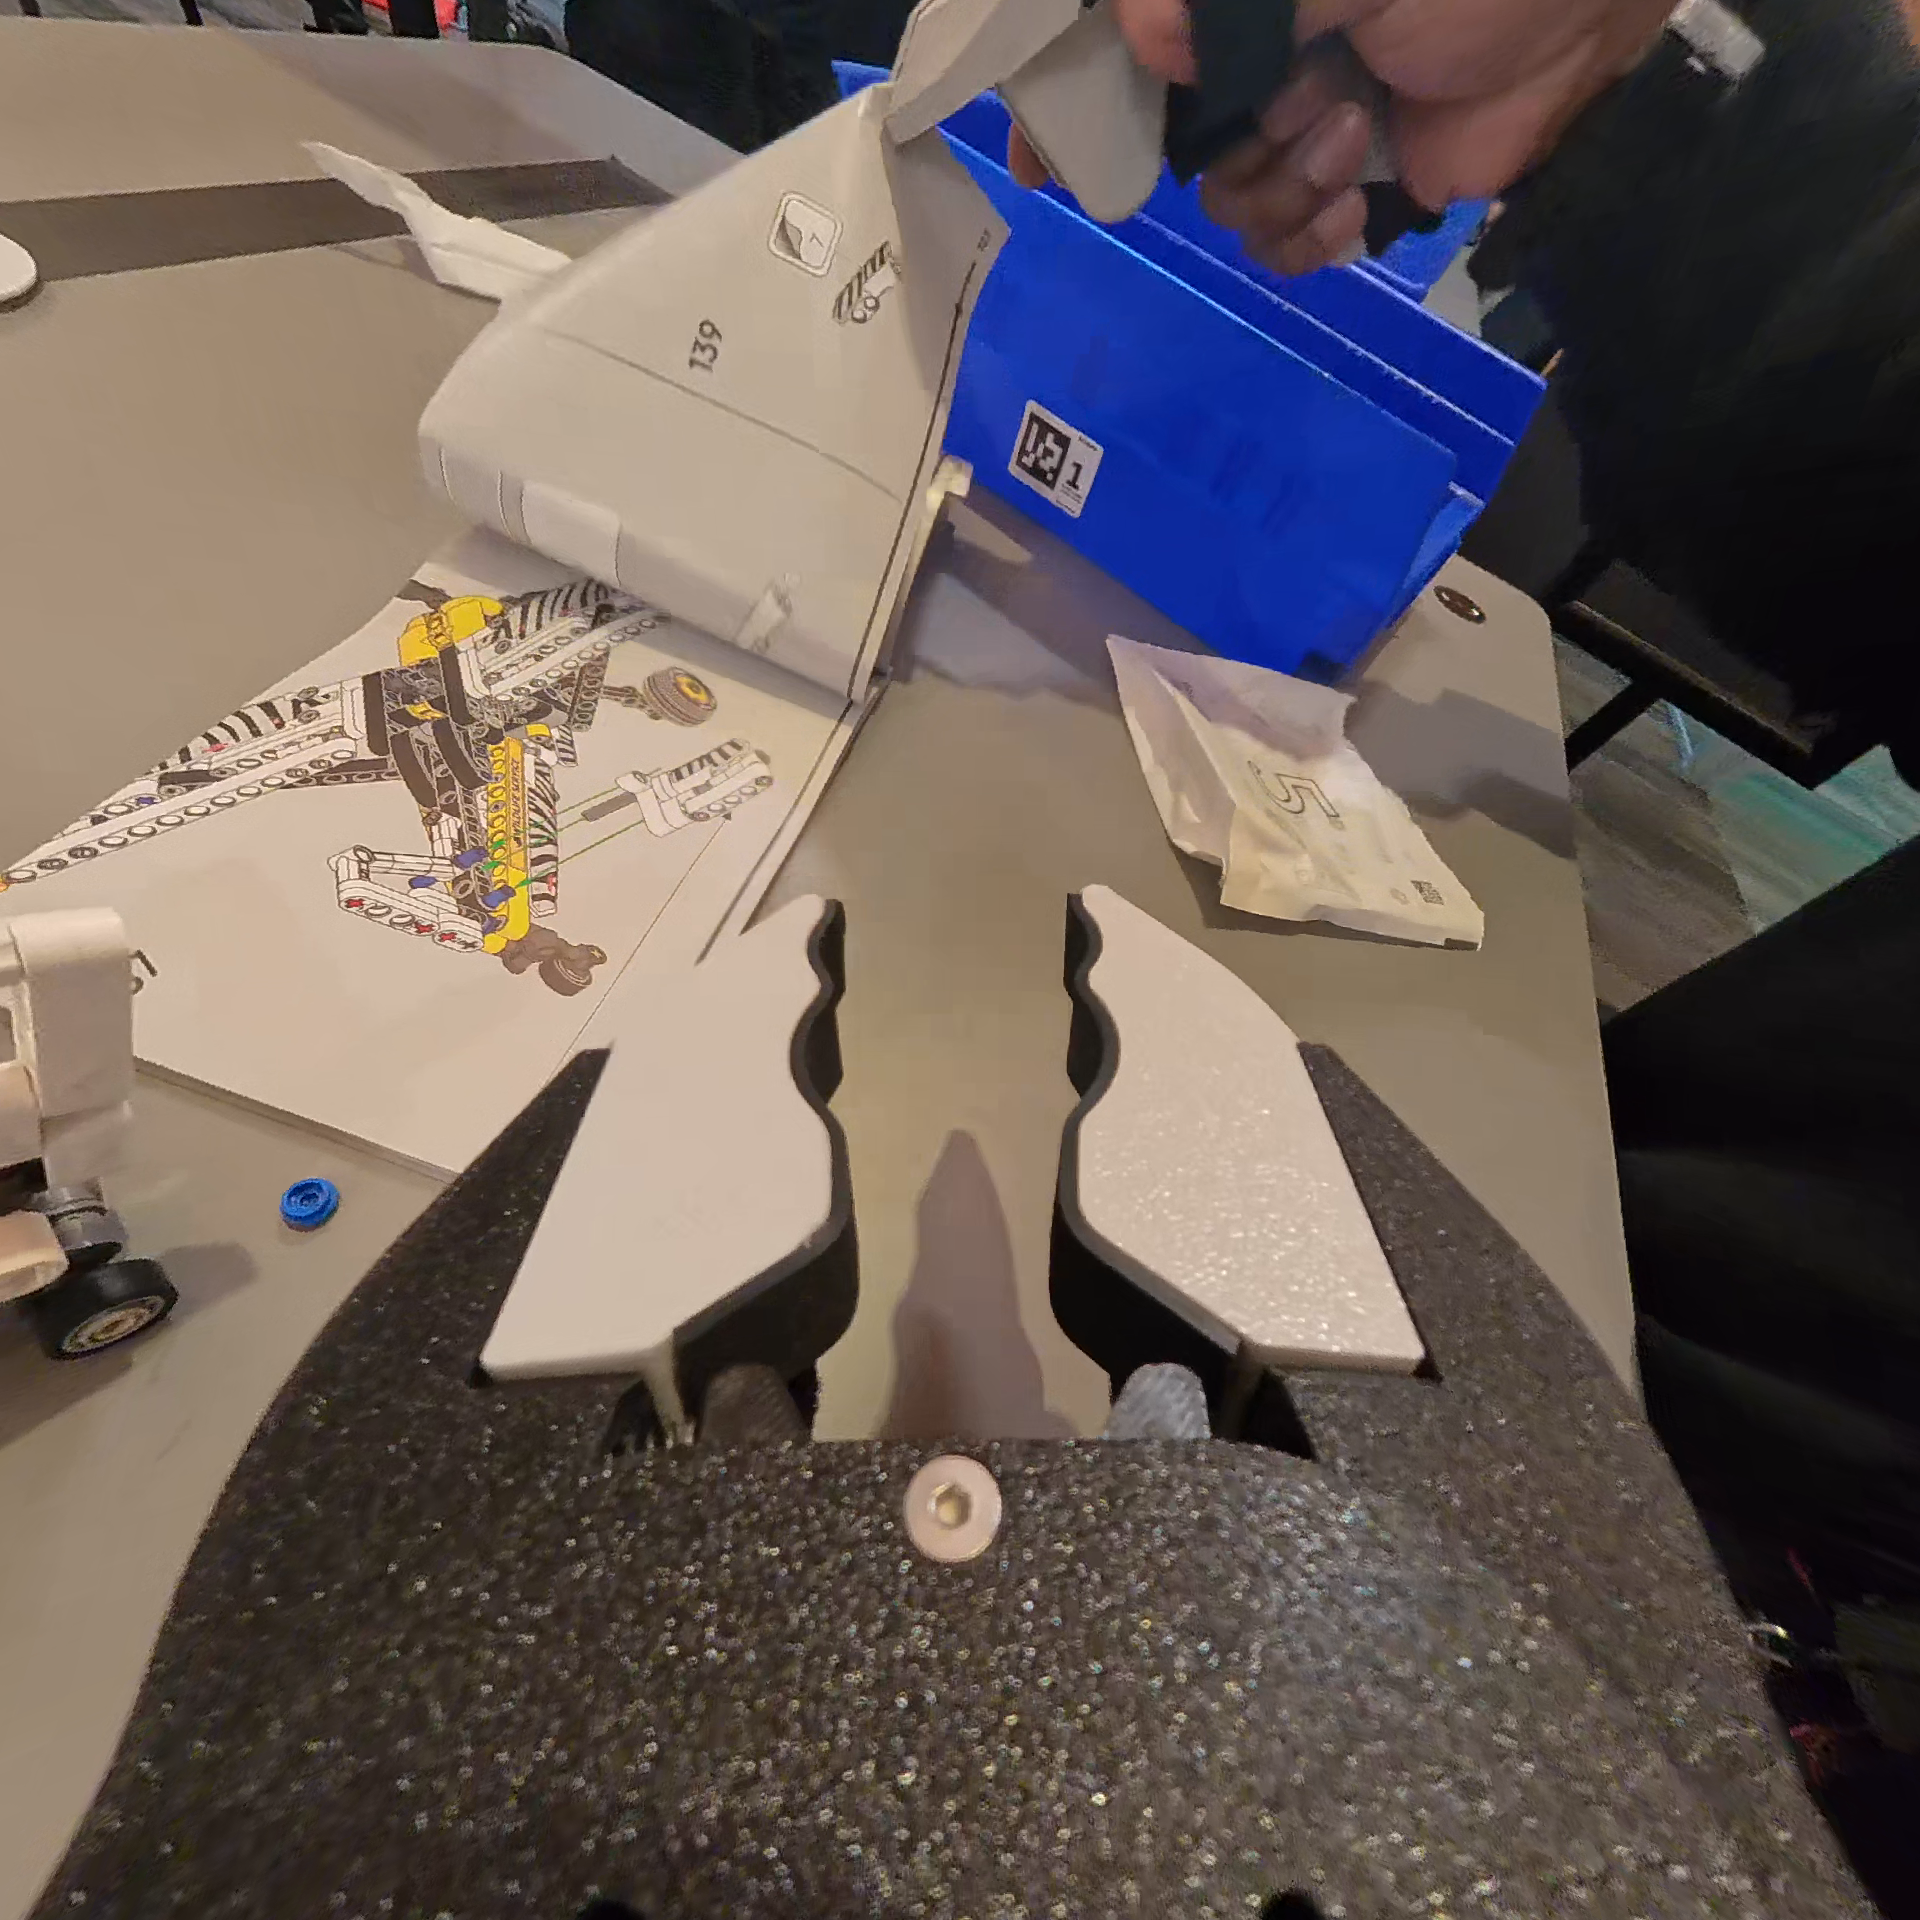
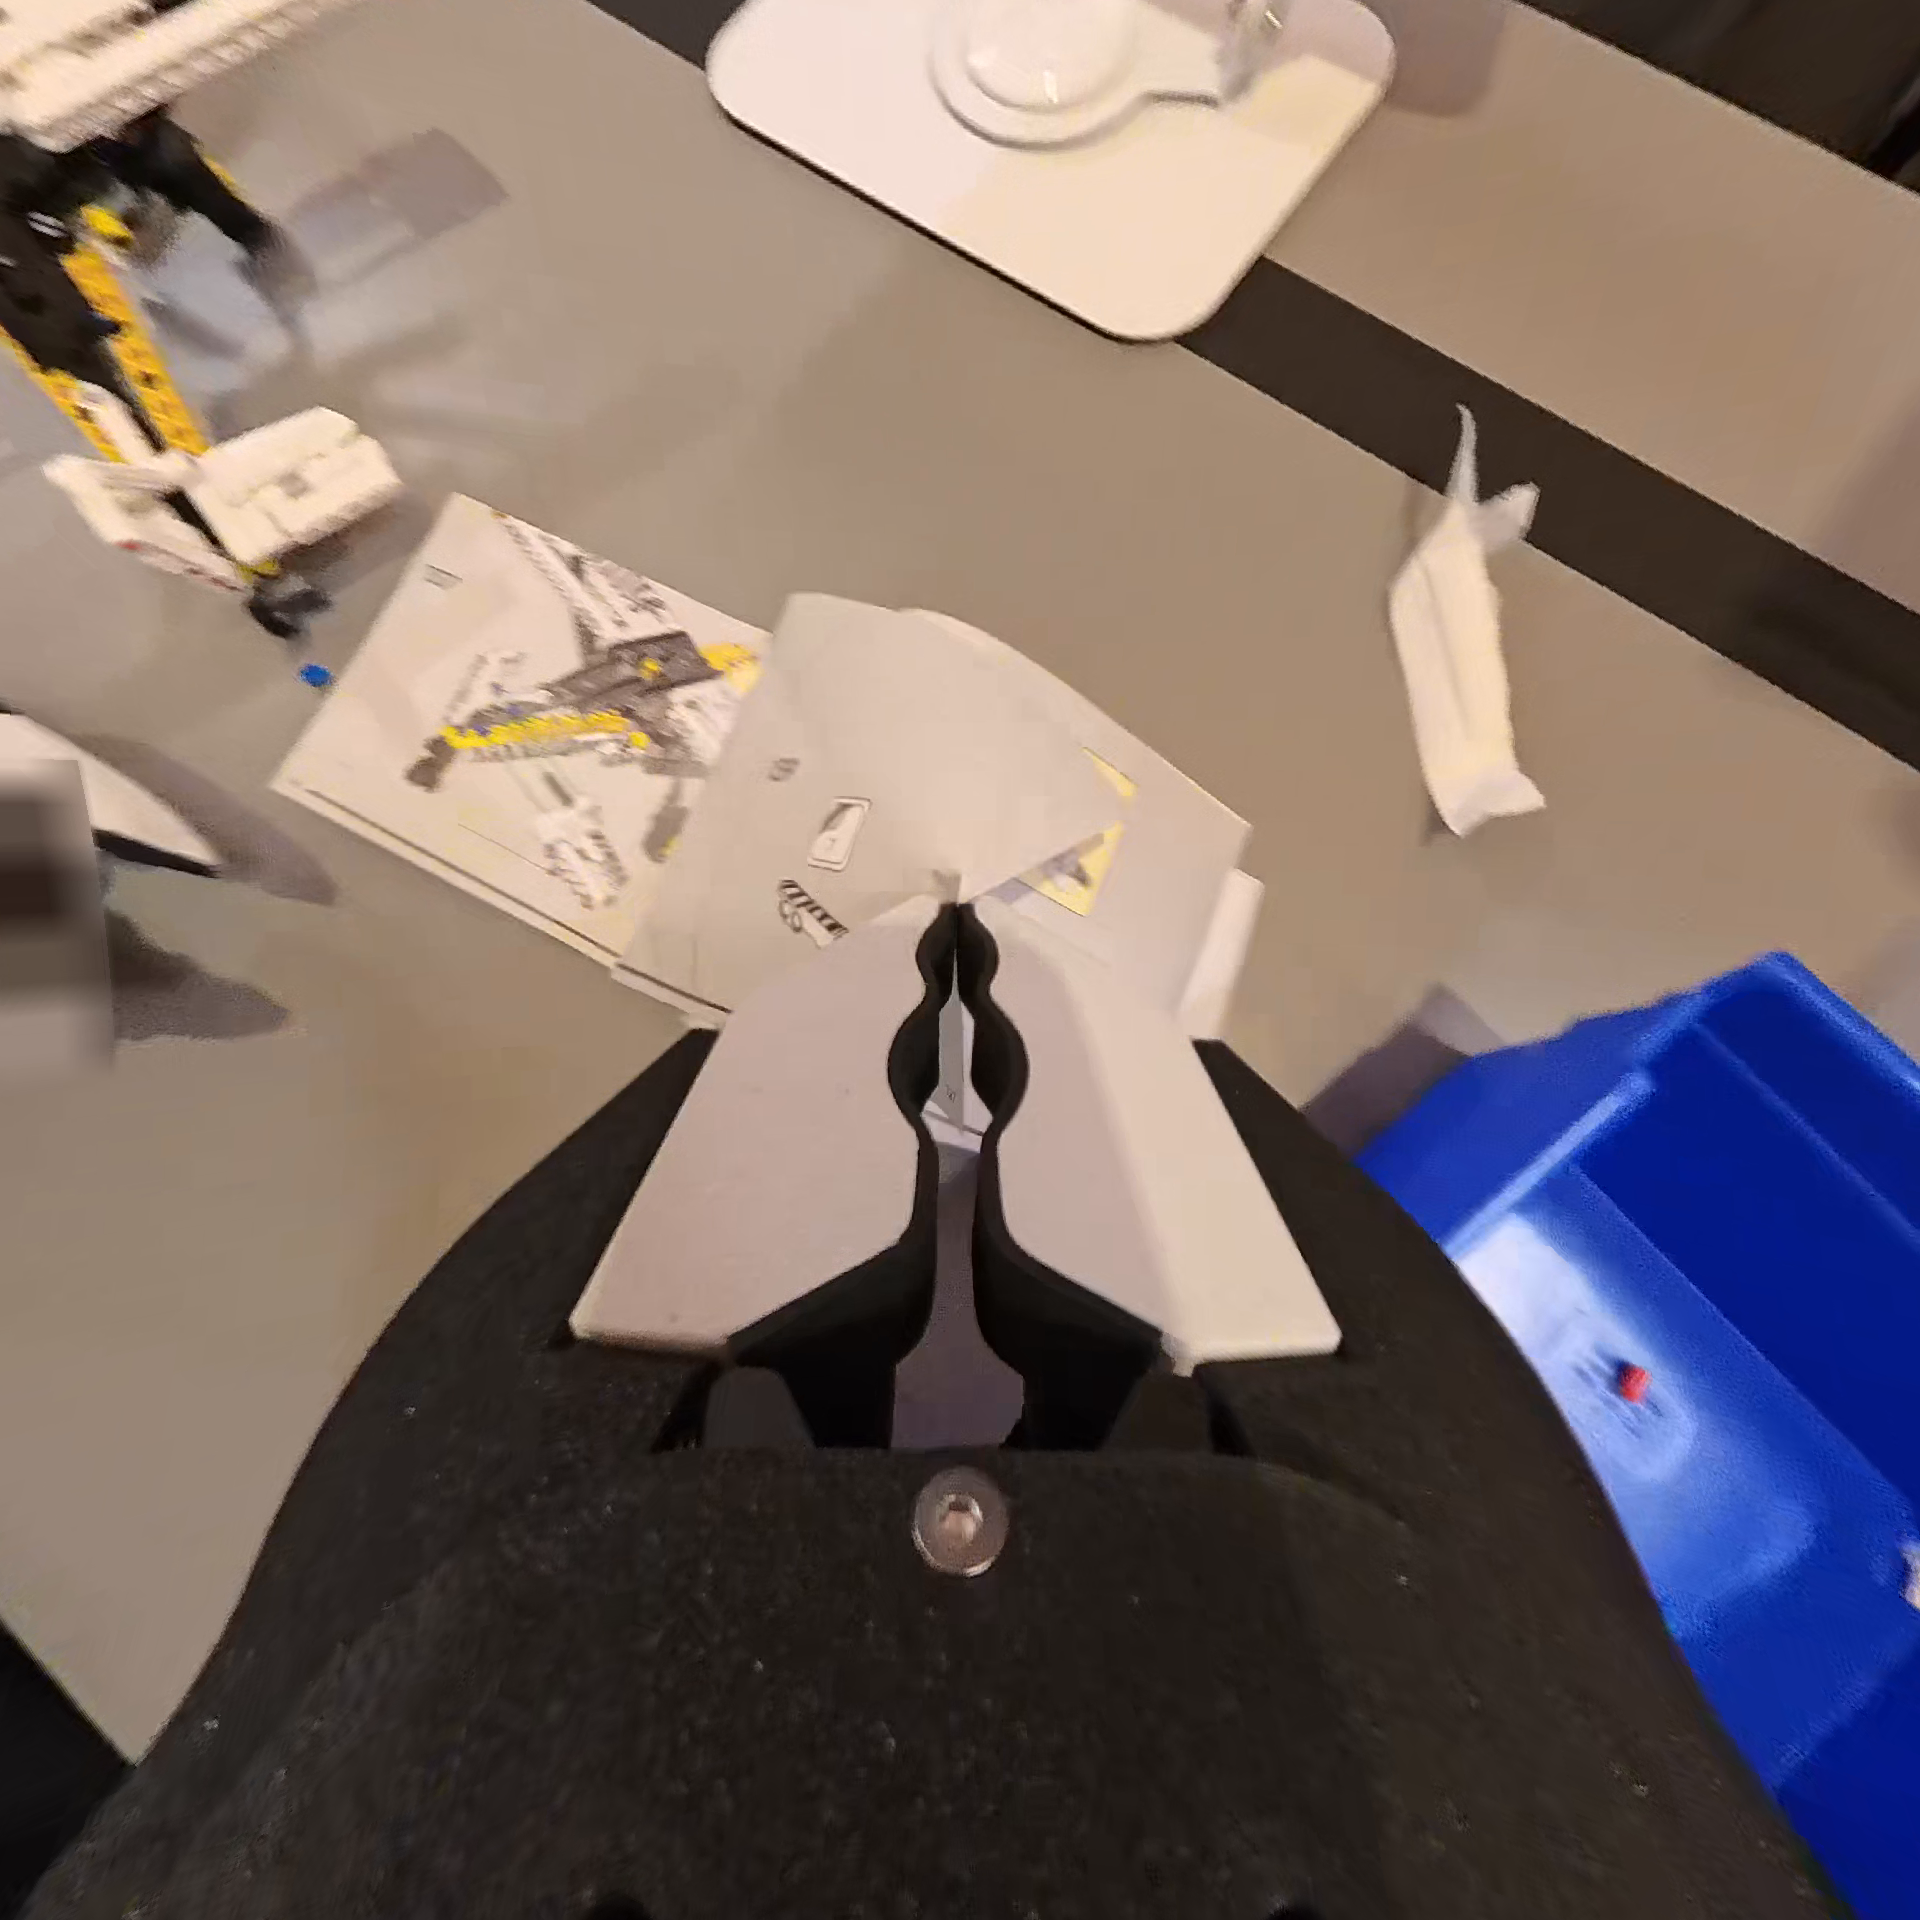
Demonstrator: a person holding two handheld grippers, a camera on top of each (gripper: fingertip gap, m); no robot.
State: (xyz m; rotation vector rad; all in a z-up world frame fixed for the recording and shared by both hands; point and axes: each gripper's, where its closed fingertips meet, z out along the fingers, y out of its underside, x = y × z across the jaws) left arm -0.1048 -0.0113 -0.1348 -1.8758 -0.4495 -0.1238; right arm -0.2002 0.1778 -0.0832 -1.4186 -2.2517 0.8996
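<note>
An open instruction booklet (image 1: pixel 416 883) lies on the grey table (image 1: pixel 956 831). My right gripper (image 2: pixel 956 914) is shut on the corner of one of its pages (image 2: pixel 914 748) and holds that page lifted and curled above the booklet (image 2: pixel 499 727). In the left wrist view the same page (image 1: pixel 707 416) arches up to the right gripper (image 1: pixel 997 94), held in a hand at the top. My left gripper (image 1: pixel 954 914) is open and empty, low over bare table just right of the booklet's edge.
A blue bin (image 1: pixel 1226 447) stands behind the booklet; it also shows in the right wrist view (image 2: pixel 1714 1299). A white numbered paper bag (image 1: pixel 1299 800) lies at the right. A small blue round piece (image 1: pixel 310 1202) and a white brick vehicle (image 1: pixel 62 1143) sit at the left. Another paper bag (image 2: pixel 1460 665) and a white tray (image 2: pixel 1049 135) lie farther off. Left tips to right tips: about 20 cm. The small blue round piece (image 1: pixel 310 1202) sits 10 cm or so from the ends of my left fingers. Seen from the right wrist view (image 2: pixel 313 675) as well.
</note>
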